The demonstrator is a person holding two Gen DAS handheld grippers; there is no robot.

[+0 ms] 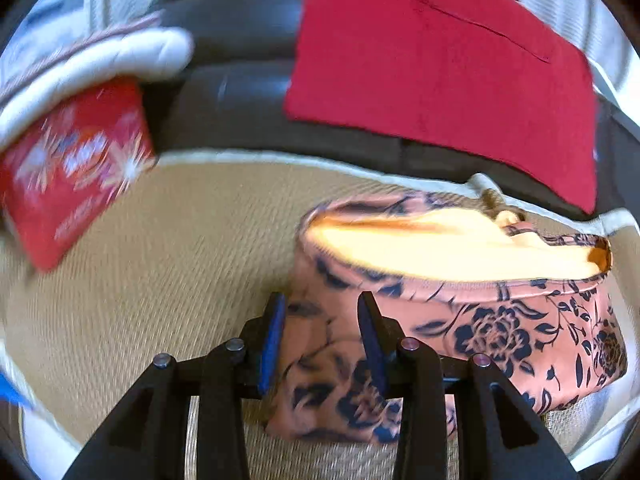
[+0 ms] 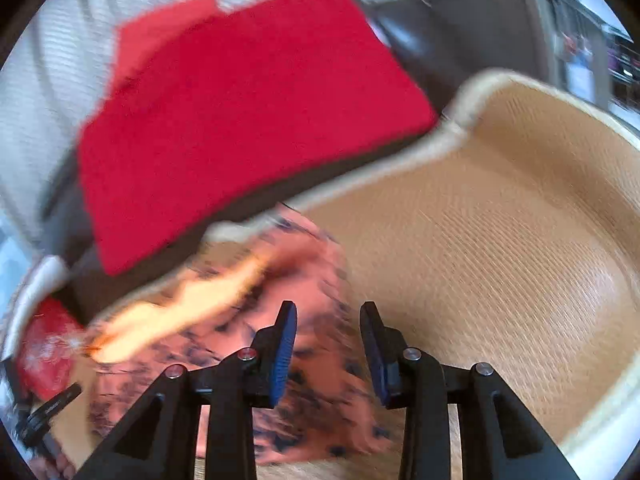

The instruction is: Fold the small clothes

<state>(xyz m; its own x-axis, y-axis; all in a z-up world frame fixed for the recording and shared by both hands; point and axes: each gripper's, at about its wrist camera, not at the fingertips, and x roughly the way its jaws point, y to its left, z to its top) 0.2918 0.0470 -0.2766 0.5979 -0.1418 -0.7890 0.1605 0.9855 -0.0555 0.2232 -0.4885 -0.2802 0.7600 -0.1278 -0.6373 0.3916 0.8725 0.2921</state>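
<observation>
Woven tan mat (image 1: 160,264) carries the work; behind it a red cloth (image 1: 440,60) lies flat and squared, seemingly already folded. Salmon floral garment (image 1: 520,320) sits on the mat, waistband gaping toward that cloth, long axis running across the left view, folding apparently unfinished. Left tongs (image 1: 322,340) and right tongs (image 2: 328,344) hang parted, gripping nothing
</observation>
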